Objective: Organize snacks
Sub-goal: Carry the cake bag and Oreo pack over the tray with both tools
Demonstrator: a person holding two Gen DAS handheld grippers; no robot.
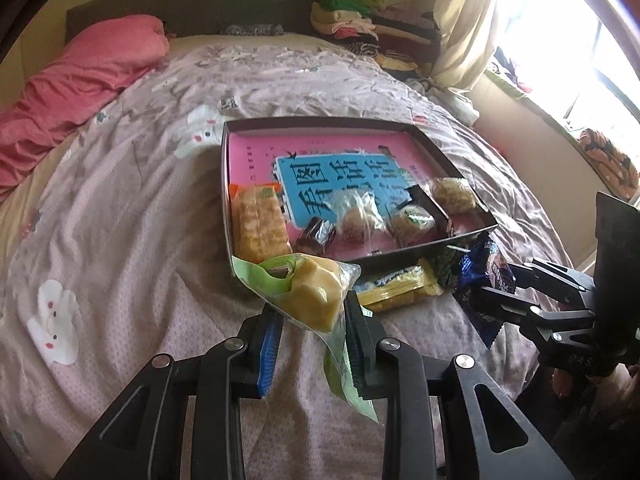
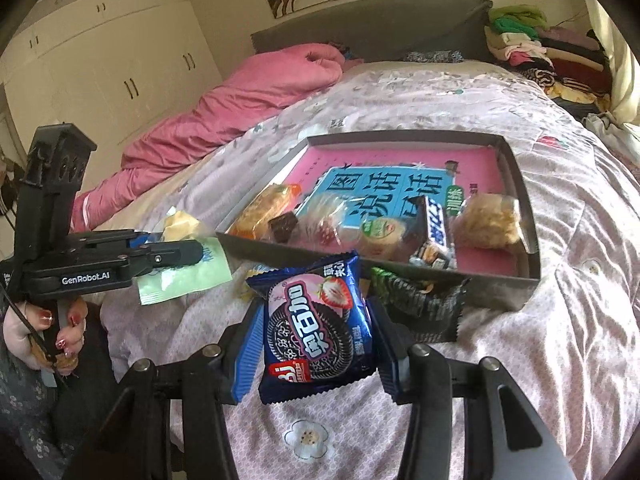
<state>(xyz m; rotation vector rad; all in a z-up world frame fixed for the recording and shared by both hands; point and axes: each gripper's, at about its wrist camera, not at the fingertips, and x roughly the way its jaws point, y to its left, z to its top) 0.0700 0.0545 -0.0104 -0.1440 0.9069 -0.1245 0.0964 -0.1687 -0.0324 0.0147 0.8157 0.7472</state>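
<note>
Right gripper (image 2: 316, 344) clamped on blue Oreo packet (image 2: 318, 336) above pink bedspread (image 2: 560, 320), left gripper (image 1: 310, 320) partly closed on green-wrapped yellow cake (image 1: 310, 292), both near front wall of shallow dark tray (image 1: 432, 244) holding six wrapped snacks, yellow wafer pack (image 1: 400, 286) and dark green packet (image 2: 420, 300) lying just outside tray

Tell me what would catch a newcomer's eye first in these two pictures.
First, the snacks held up close to each camera: the right tool grips a blue strawberry sandwich-cookie packet, and the left tool grips a yellow cake in a clear and green wrapper. Behind them, on the floral bedspread, sits a shallow dark tray with a pink and blue printed bottom, with wrapped snacks lined along its near edge.
</note>
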